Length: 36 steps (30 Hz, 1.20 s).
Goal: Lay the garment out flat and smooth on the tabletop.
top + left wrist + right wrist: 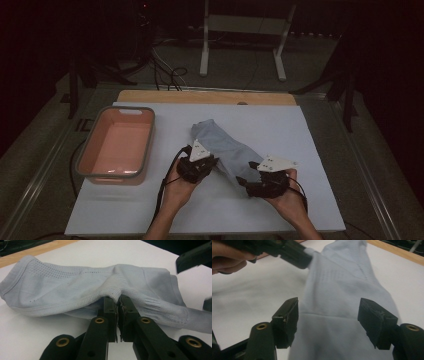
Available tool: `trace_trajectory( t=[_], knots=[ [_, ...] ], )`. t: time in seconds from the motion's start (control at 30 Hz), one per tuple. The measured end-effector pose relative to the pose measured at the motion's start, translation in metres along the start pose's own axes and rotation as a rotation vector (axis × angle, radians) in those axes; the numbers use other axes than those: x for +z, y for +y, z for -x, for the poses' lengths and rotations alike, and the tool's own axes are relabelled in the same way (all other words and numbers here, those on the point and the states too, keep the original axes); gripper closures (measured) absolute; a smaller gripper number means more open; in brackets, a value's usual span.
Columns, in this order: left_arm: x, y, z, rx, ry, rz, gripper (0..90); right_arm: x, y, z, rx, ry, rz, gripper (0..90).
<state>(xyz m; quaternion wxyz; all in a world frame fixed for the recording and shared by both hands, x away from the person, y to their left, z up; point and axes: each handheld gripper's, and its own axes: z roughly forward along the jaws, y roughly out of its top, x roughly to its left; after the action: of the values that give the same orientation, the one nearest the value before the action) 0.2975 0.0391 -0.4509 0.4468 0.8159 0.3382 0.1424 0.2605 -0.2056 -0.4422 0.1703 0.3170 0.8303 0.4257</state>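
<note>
**Left gripper pinches the sock, right one stands open over it**

At the left of the white table (pixel 300 130) sits a pink tub (pixel 119 144) with a grey rim. Just right of it, past a bare strip, a pale blue sock (pixel 227 147) lies slantwise mid-table. The left gripper (pixel 197 165) has its jaws clamped tight on a fold of knit along the sock's edge, the cloth pulled up into a small peak there. Farther right, the right gripper (pixel 250 182) stands at the sock's near end with its jaws spread wide, the fabric lying between them untouched by either pad.
</note>
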Motion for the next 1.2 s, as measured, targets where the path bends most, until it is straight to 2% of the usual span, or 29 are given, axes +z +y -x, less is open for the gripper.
trace_trajectory(
  t=[0.17,0.2,0.3,0.33,0.37,0.4,0.43,0.5,0.53,0.6,0.63,0.67,0.77,0.87,0.93,1.2],
  knots=[
    [0.002,0.004,0.003,-0.003,0.002,0.009,86.4,0.014,0.007,-0.010,-0.029,-0.005,-0.019,32.6],
    [0.002,0.005,0.003,-0.003,0.003,0.011,86.4,0.017,0.008,-0.011,-0.048,-0.004,-0.025,32.7],
    [0.002,0.009,0.005,-0.002,0.003,0.018,86.4,0.026,0.013,-0.015,-0.042,-0.016,-0.044,33.3],
    [0.002,0.010,0.005,-0.001,0.003,0.021,86.4,0.029,0.014,-0.016,-0.044,-0.022,-0.051,34.3],
    [0.002,0.011,0.006,0.000,0.001,0.023,86.4,0.032,0.014,-0.016,-0.066,-0.027,-0.060,36.0],
    [0.002,0.011,0.006,0.001,0.001,0.024,86.4,0.034,0.015,-0.017,-0.074,-0.052,-0.074,37.9],
    [0.002,0.012,0.006,0.006,0.001,0.023,86.4,0.036,0.015,-0.016,-0.086,-0.064,-0.082,41.3],
    [0.003,0.013,0.008,0.009,0.007,0.022,85.9,0.038,0.016,-0.017,-0.096,-0.101,-0.105,55.3],
    [0.003,0.013,0.008,0.009,0.007,0.022,85.6,0.038,0.016,-0.017,-0.096,-0.101,-0.105,55.3],
    [0.004,0.012,0.008,0.011,0.006,0.020,85.1,0.037,0.015,-0.013,-0.109,-0.124,-0.113,77.3],
    [0.005,0.012,0.009,0.012,0.006,0.021,84.5,0.035,0.015,-0.011,-0.098,-0.129,-0.109,81.8],
    [0.005,0.012,0.009,0.013,0.006,0.023,84.1,0.033,0.015,-0.008,-0.112,-0.133,-0.109,85.2],
    [0.005,0.012,0.009,0.007,0.008,0.025,78.7,0.026,0.014,-0.002,-0.109,-0.168,-0.094,86.6],
    [0.006,0.010,0.010,0.000,0.018,0.021,68.4,0.017,0.013,0.010,-0.044,-0.206,-0.057,86.8],
    [0.007,0.009,0.009,-0.007,0.022,0.019,63.3,0.012,0.012,0.018,-0.033,-0.214,-0.051,86.8],
    [0.016,0.005,0.008,-0.036,0.008,0.004,56.7,-0.001,0.008,0.034,0.008,-0.237,-0.033,86.7]
  ],
)
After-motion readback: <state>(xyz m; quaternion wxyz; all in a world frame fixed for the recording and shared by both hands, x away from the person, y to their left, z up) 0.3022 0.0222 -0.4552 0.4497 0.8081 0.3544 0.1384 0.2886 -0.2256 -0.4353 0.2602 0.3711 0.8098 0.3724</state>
